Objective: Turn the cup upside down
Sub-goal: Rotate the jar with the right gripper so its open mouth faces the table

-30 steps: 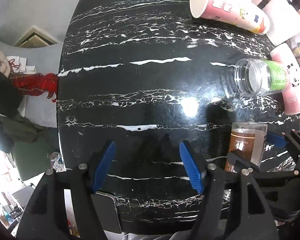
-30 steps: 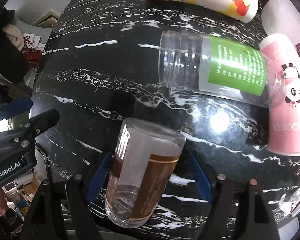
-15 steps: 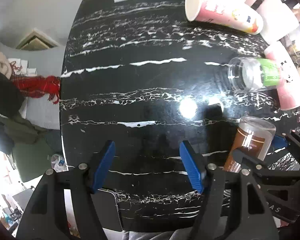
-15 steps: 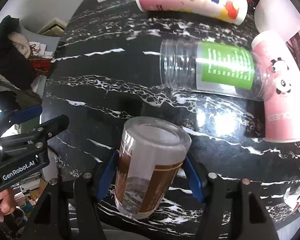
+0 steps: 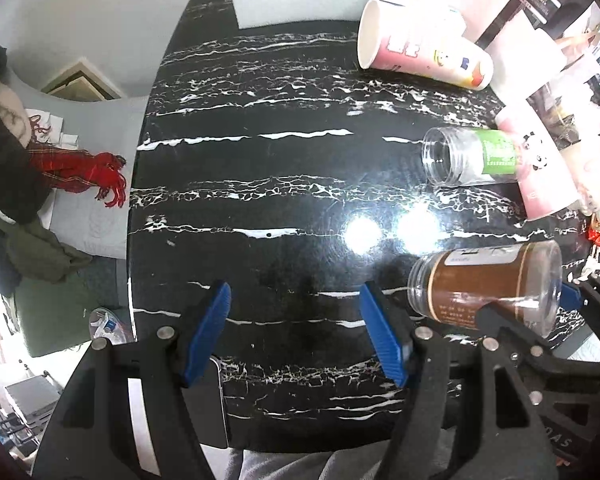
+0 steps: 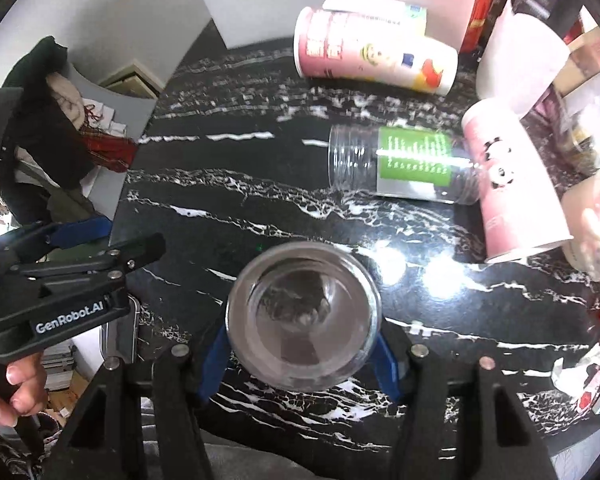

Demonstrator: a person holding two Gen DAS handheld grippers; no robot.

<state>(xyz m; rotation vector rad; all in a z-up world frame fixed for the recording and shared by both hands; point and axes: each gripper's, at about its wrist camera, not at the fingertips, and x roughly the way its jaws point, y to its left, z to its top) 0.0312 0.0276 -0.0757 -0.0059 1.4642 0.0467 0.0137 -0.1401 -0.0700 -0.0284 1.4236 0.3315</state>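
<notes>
Left wrist view: my left tool (image 5: 294,330), wide apart, holds nothing above the counter (image 5: 260,184). The cup (image 5: 484,288), brown-banded, lies sideways in the air in my right tool (image 5: 540,312), mouth leftward.

Right wrist view: my right tool (image 6: 302,350) is clamped on the cup (image 6: 304,316), its mouth toward the lens. I judge the flip about halfway; finish the roll with a firm grip before lowering.

Black white-veined marble table (image 5: 260,184): along its far and right edges are laid a cartoon-printed paper cup (image 5: 424,56), a green-labelled clear jar (image 5: 470,156), a pink panda cup (image 5: 536,168).
</notes>
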